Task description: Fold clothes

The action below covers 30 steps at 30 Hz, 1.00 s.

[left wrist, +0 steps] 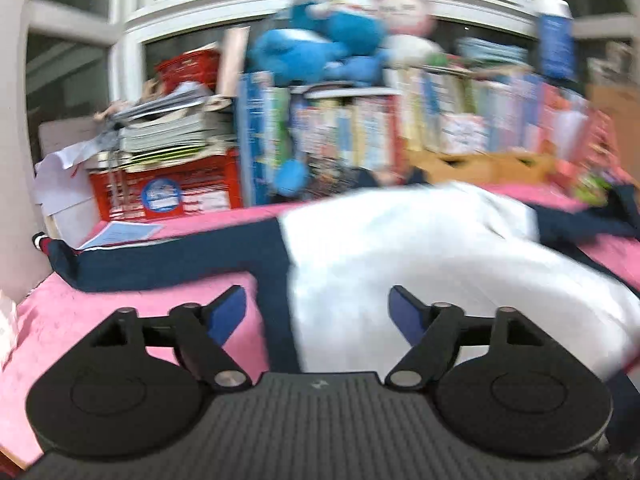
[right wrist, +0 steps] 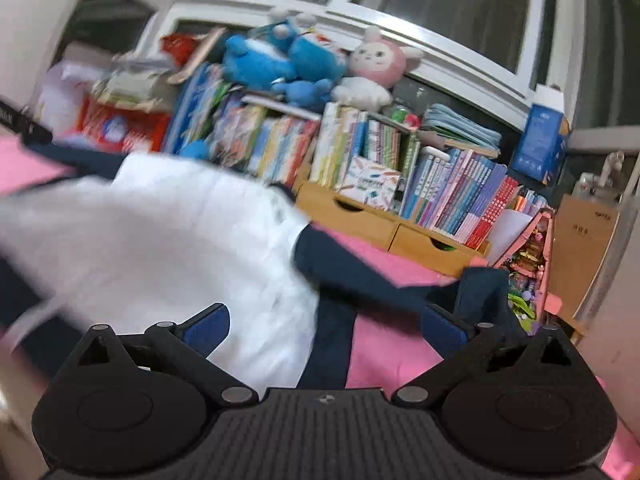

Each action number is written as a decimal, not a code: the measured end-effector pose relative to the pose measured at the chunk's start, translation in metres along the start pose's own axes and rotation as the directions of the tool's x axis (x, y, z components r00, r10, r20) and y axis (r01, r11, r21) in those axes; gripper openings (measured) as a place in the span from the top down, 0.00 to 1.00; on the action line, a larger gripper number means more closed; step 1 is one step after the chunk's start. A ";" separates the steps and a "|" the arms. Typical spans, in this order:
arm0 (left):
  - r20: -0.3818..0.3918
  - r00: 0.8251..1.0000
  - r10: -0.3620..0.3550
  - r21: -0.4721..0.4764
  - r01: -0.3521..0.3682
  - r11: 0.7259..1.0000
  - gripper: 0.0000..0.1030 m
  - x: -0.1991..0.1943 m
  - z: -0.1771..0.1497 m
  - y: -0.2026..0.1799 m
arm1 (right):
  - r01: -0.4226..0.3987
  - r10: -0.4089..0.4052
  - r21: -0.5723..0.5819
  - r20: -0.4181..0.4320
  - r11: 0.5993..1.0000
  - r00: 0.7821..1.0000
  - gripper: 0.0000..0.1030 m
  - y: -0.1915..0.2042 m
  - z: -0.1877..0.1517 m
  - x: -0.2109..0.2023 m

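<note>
The garment (left wrist: 400, 248) is a white-bodied top with navy sleeves, lying spread on a pink cloth-covered surface (left wrist: 80, 320). In the left wrist view one navy sleeve (left wrist: 160, 260) runs out flat toward the left, ending in a striped cuff (left wrist: 39, 240). The white body bulges upward at its middle and is smeared by motion blur, so its exact lie is uncertain. In the right wrist view the other navy sleeve (right wrist: 360, 280) angles out to the right over the pink cover, its end bunched near the edge.

Left gripper (left wrist: 318, 312): jaws stand wide apart, nothing between them; it hangs over the seam where navy meets white. Right gripper (right wrist: 326, 326): likewise spread wide and empty, above the garment's right side, the white body under one finger and the right sleeve by the other.

Judgement: sleeves out, body not laid over itself, so no fold is visible. Whether the white bulge is a fold underway or mere rumpling, I cannot tell. The scene fits either smoothing the top flat or reaching for a sleeve or side edge to bring it inward. Any grasp calls for pinching one fabric layer only, without dragging the pink cover.

Behind: a row of books (right wrist: 440, 184), blue plush toys (right wrist: 280, 64), a pink plush (right wrist: 378, 62), a red crate (left wrist: 168, 192).
</note>
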<state>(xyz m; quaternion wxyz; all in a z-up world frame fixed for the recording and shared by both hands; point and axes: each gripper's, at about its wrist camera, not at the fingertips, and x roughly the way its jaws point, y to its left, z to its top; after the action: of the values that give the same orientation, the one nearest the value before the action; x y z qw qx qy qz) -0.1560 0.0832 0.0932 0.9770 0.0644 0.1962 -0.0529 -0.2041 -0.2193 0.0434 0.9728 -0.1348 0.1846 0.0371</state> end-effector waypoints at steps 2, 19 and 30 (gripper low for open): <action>-0.021 0.999 -0.045 0.080 0.046 0.996 0.14 -0.023 -0.017 -0.022 | -0.009 0.009 -0.008 -0.004 1.000 1.000 0.00 0.010 -0.012 -0.013; -0.124 0.991 0.053 0.194 -0.029 0.981 0.04 -0.016 -0.067 -0.044 | 0.041 -0.039 0.020 -0.092 0.999 0.995 0.00 0.012 -0.045 -0.024; -0.139 0.990 0.006 0.225 0.026 0.974 0.03 -0.012 -0.074 -0.049 | 0.054 -0.052 0.097 -0.021 0.994 0.998 0.00 -0.005 -0.015 -0.019</action>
<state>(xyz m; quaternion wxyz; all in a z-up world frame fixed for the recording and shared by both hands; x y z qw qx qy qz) -0.2008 0.0467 0.0254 0.9470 0.1779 0.2568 -0.0754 -0.2265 -0.2287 0.0388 0.9771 -0.0925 0.1916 0.0008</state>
